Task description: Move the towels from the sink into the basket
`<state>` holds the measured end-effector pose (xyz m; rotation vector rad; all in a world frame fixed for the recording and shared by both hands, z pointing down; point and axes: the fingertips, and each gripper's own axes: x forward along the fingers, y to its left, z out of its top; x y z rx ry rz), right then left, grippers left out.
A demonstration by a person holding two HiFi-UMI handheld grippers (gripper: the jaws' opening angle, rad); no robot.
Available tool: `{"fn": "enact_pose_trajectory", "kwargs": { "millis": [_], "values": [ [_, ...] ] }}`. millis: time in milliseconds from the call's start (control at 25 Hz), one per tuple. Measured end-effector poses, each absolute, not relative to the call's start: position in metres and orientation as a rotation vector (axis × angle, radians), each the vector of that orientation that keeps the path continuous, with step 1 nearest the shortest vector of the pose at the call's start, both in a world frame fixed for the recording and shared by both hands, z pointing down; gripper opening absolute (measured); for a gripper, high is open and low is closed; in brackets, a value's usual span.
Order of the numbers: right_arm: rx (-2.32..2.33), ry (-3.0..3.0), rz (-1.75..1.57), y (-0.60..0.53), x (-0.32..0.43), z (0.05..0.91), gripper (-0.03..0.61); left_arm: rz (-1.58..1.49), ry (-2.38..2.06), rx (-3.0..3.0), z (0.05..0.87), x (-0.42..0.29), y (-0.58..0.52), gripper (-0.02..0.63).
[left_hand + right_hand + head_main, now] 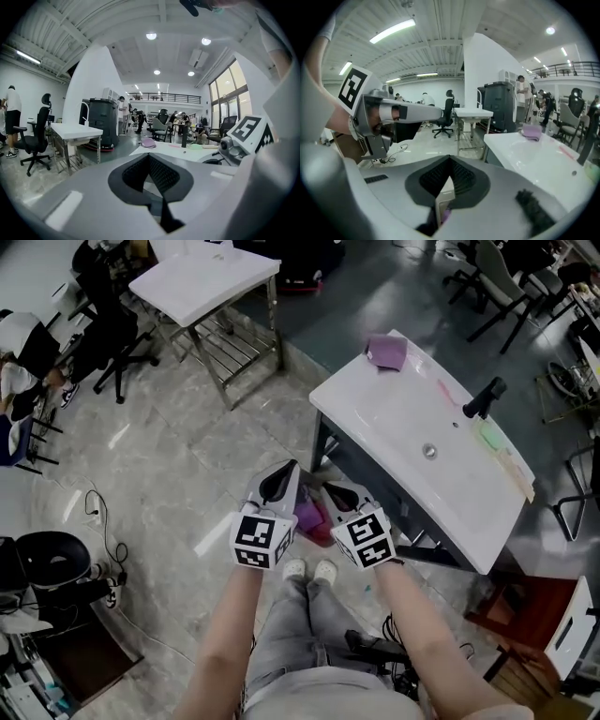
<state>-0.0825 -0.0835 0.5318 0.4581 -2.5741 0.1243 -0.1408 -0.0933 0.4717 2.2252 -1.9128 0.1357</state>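
Note:
A white sink top (375,409) stands at the right, with a black faucet (484,397) on its far side. A purple towel (386,351) lies on its far corner, also in the left gripper view (148,142) and the right gripper view (531,131). A green towel (492,437) lies beside the faucet. My left gripper (281,482) and right gripper (339,493) hang side by side over the floor in front of the sink, both shut and empty, as their own views show (149,157) (450,161). Between them a magenta thing (312,519) sits low down, mostly hidden.
A second white sink table (204,282) on a metal frame stands at the back left. Office chairs (112,343) and people are around the room's edges. Cables (98,512) and a black bin (52,554) lie at the left. A red-brown box (530,615) sits at the lower right.

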Motion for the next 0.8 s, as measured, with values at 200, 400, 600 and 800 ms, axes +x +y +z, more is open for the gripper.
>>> {"fn": "enact_pose_trajectory", "kwargs": {
  "millis": [200, 400, 600, 800],
  "values": [
    [0.453, -2.615, 0.044, -0.081, -0.077, 0.488, 0.015, 0.105, -1.935, 2.237, 0.443, -0.140, -0.090, 0.005],
    [0.481, -2.659, 0.004, -0.081, -0.073, 0.451, 0.015, 0.081, -1.952, 2.257, 0.414, -0.133, -0.088, 0.005],
    [0.498, -2.700, -0.023, -0.077, -0.071, 0.424, 0.015, 0.088, -1.949, 2.286, 0.399, -0.120, -0.082, 0.005],
    [0.531, -2.728, -0.041, -0.076, -0.066, 0.404, 0.015, 0.080, -1.959, 2.327, 0.380, -0.113, -0.081, 0.005]
  ]
}}
